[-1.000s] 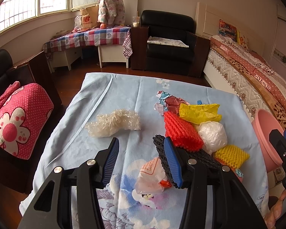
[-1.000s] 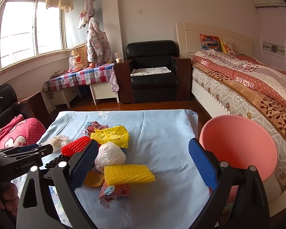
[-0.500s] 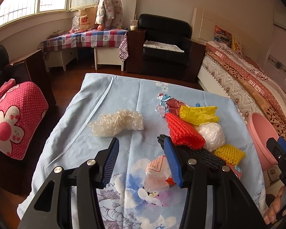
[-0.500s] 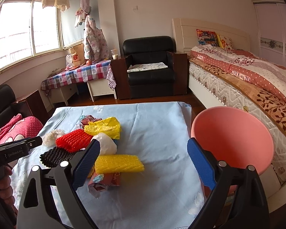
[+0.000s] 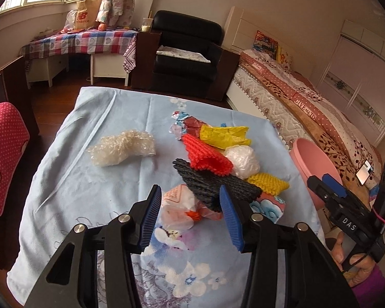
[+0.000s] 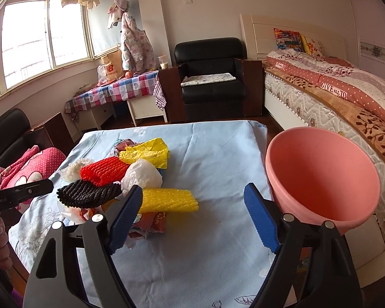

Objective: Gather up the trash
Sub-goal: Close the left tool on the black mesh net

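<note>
Crinkly clear-white bag (image 5: 178, 209), red print, crumpled.

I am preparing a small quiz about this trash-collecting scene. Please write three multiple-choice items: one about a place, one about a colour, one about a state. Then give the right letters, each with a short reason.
1. Where does the round pink plastic basin stand?
A. beside the right edge of the table with the light blue floral cloth
B. in the middle of the cloth
C. on the black armchair

2. Which colour has the foam fruit net that lies partly on the black foam net?
A. green
B. red
C. white

3. What does the right gripper hold?
A. the yellow foam net
B. the white crumpled plastic bag
C. nothing

Answers:
1 A: its rim shows past the cloth's right edge, before the bed.
2 B: the red foam net overlaps the black one.
3 C: its jaws are closing, with only bare cloth between them.
</note>
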Available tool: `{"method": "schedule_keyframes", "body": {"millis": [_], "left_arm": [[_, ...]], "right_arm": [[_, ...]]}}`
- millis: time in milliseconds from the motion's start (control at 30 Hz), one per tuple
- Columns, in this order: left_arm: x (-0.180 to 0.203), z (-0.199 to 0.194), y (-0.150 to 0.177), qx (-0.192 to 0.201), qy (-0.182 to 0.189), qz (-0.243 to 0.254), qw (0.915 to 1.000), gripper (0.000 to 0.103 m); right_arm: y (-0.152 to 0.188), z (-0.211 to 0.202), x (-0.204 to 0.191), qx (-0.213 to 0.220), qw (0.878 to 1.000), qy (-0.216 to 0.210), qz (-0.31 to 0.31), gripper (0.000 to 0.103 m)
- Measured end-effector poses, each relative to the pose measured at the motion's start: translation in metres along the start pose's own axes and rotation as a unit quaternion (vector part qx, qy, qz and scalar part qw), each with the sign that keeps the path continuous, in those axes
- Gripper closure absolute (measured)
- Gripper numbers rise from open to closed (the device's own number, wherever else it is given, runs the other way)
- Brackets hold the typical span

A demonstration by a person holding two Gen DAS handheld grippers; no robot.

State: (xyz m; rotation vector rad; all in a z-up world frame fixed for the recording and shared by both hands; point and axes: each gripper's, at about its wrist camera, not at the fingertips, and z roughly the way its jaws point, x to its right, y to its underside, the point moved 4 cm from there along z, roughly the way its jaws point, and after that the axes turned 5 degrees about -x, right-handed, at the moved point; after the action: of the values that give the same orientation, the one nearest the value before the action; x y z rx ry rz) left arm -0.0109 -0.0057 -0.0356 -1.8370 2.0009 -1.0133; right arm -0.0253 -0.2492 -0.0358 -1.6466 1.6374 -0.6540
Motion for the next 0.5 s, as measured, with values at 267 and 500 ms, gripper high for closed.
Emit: {"method": "schedule_keyframes", "body": {"millis": [267, 500], "left_arm": [[0.024, 0.025, -0.004, -0.024, -0.008, 0.023, 0.9994, 0.072], [0.014, 0.035, 0.0, -0.042, -0.022, 0.015, 0.9988, 0.093]], "right_arm": [[0.003, 0.006, 0.003, -0.009, 1.0, -0.009, 0.001, 0.022], [0.006, 0.013, 0.002, -0.025, 1.0, -0.018, -0.001, 0.022]]}}
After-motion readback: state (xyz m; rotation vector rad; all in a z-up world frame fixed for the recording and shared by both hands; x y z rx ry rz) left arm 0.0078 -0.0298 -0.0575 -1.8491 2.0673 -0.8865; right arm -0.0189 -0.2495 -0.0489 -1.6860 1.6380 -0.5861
